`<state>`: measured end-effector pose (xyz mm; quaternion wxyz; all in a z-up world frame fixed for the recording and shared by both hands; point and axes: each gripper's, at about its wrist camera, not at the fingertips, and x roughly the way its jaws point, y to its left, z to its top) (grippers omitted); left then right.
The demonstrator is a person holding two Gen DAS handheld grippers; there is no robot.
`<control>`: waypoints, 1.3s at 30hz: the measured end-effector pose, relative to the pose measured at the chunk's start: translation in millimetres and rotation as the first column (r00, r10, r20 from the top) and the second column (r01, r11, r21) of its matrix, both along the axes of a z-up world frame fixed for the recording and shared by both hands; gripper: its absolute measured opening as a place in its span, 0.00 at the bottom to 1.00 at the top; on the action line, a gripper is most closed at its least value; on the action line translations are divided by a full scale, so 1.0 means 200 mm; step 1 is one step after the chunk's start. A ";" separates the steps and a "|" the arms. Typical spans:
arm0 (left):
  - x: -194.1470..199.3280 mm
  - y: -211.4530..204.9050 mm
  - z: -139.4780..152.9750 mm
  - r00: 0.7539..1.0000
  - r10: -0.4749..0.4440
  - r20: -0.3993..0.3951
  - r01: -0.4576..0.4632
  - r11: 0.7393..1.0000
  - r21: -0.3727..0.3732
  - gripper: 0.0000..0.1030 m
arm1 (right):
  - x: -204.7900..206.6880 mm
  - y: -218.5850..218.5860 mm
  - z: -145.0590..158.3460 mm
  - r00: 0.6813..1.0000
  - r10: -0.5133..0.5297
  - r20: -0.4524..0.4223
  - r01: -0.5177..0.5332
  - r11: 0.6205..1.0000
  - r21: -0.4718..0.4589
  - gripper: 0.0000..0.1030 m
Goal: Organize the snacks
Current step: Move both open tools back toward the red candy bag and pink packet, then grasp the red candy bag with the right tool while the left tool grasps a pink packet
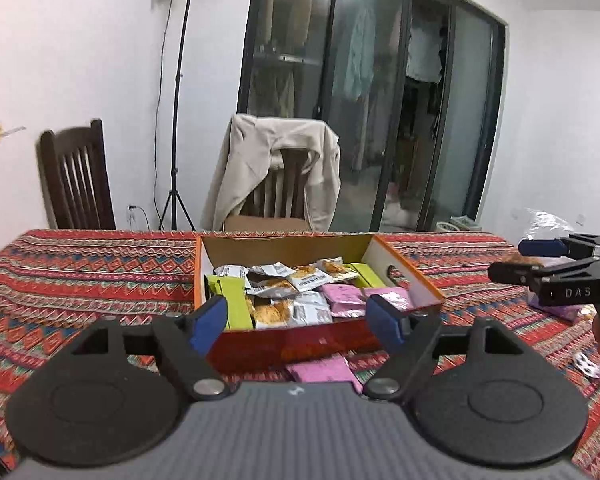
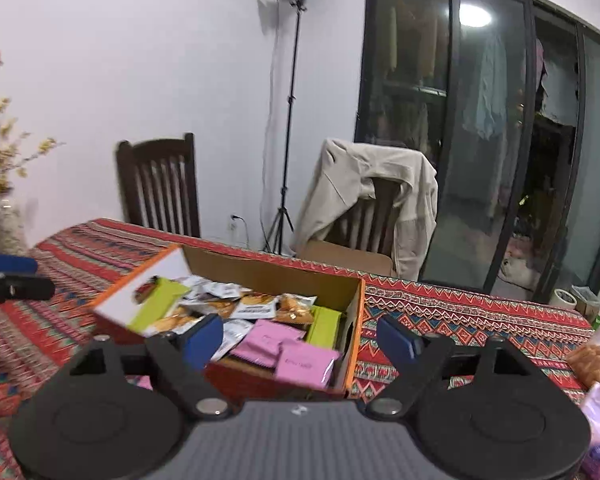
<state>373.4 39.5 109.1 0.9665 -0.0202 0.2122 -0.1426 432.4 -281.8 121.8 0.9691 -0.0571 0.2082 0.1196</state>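
Note:
An open orange cardboard box (image 1: 414, 276) (image 2: 352, 320) stands on the patterned tablecloth and holds pink packets (image 1: 342, 296) (image 2: 302, 366), green boxes (image 1: 234, 304) (image 2: 324, 326) and white-and-orange snack packets (image 1: 284, 280) (image 2: 256, 306). My left gripper (image 1: 298, 322) is open and empty, just in front of the box's near wall. A pink packet (image 1: 324, 370) lies on the cloth under it. My right gripper (image 2: 300, 340) is open and empty above the box's near right corner; it also shows in the left wrist view (image 1: 540, 260).
Loose snacks and a clear plastic bag (image 1: 548, 220) (image 2: 596, 356) lie on the table's right side. A vase with yellow flowers (image 2: 4, 216) stands at the left. Two wooden chairs (image 1: 76, 176) (image 1: 284, 184), one draped with a beige jacket, stand behind the table.

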 end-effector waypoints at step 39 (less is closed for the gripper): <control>-0.83 0.05 -0.57 0.962 0.112 -0.247 -0.128 0.991 -0.046 0.82 | -1.01 0.11 -0.72 0.929 0.226 -0.293 -0.116 0.930 0.349 0.90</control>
